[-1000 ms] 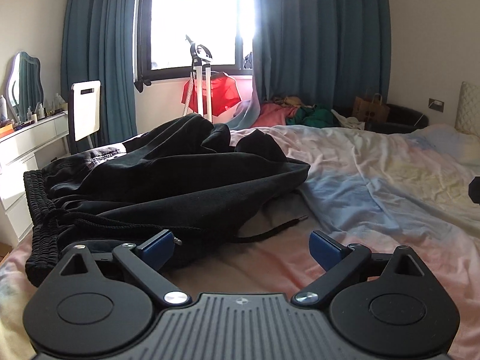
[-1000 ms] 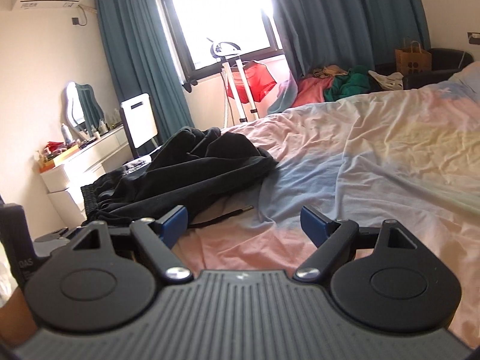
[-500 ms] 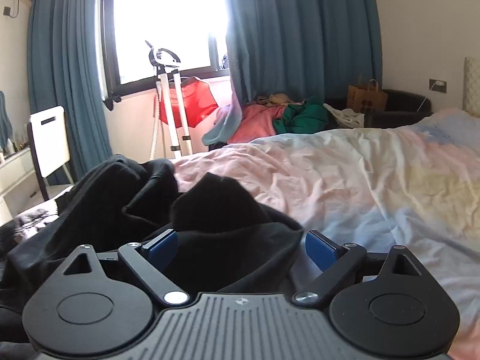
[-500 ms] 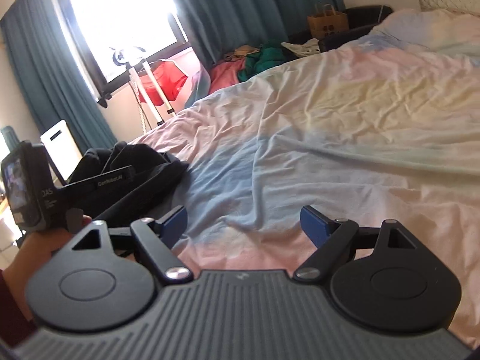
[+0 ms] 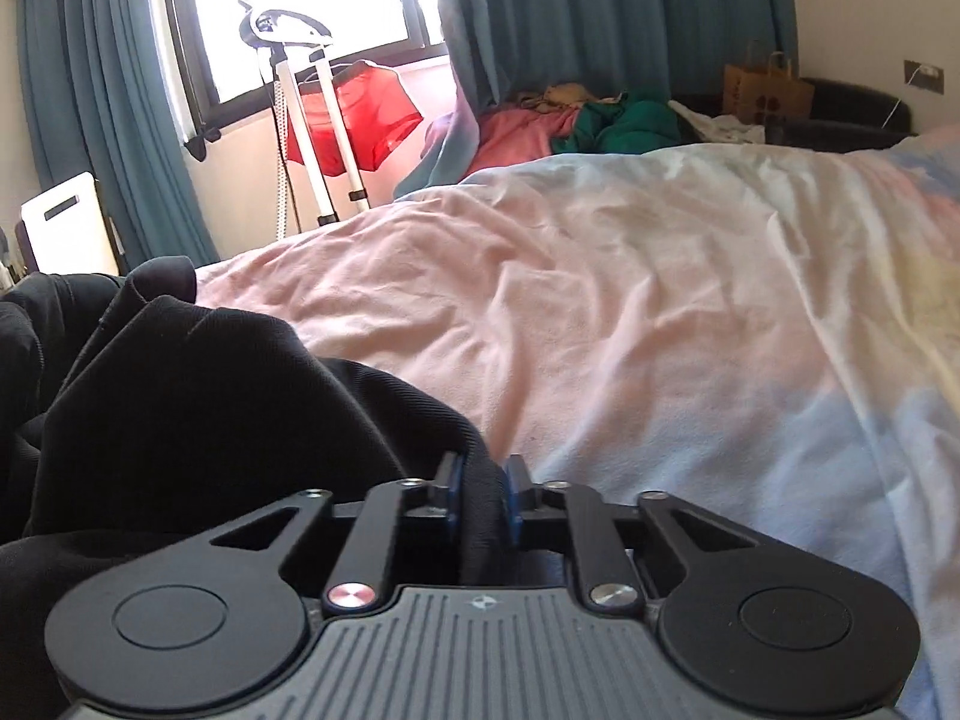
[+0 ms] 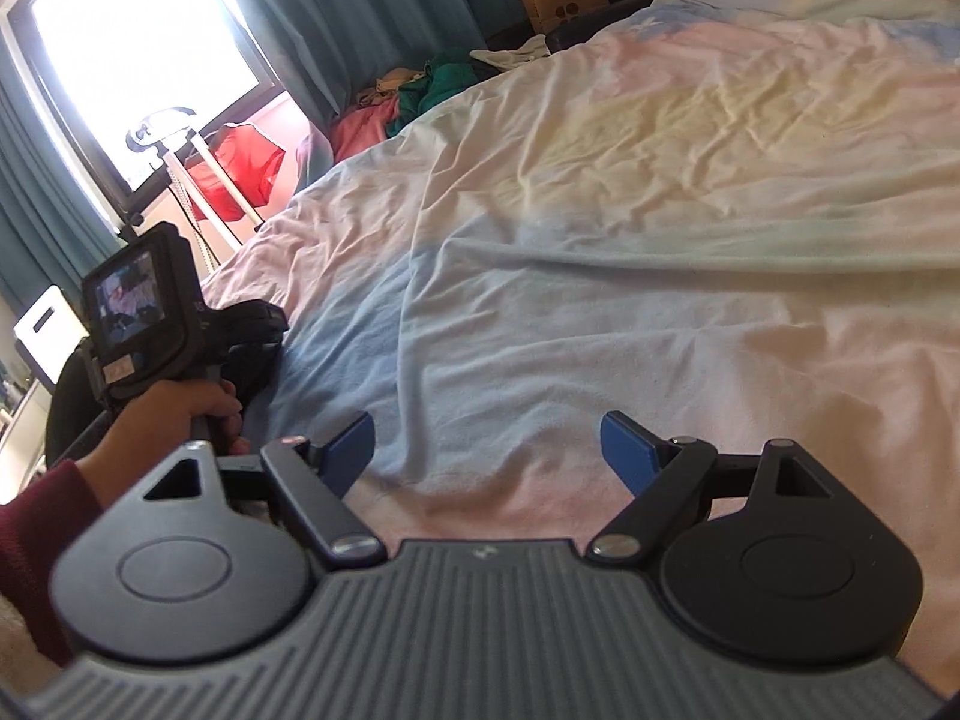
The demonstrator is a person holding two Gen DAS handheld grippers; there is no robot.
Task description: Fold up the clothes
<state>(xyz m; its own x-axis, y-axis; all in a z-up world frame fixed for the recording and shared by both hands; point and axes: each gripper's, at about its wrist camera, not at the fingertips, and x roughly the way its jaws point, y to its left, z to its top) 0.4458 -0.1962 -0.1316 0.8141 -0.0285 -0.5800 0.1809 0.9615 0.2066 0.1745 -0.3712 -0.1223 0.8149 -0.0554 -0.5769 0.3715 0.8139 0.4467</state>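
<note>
A crumpled black garment [image 5: 180,396] lies on the left part of the bed. My left gripper [image 5: 480,495] is shut on a fold at the garment's right edge; the cloth sits between the blue pads. In the right wrist view the left gripper's handle and screen [image 6: 144,312] show at far left, held by a hand, with a bit of the black garment [image 6: 252,360] under it. My right gripper [image 6: 486,450] is open and empty, low over the bare bedsheet.
The bed [image 5: 660,300] is covered by a wrinkled pastel sheet [image 6: 660,240]. Behind it are teal curtains, a window, a white stand with a red cloth [image 5: 348,114], a clothes pile [image 5: 576,126] and a paper bag [image 5: 762,90].
My left gripper moved forward onto the black garment and closed on its edge. My right gripper swung right over the bare sheet and stayed open.
</note>
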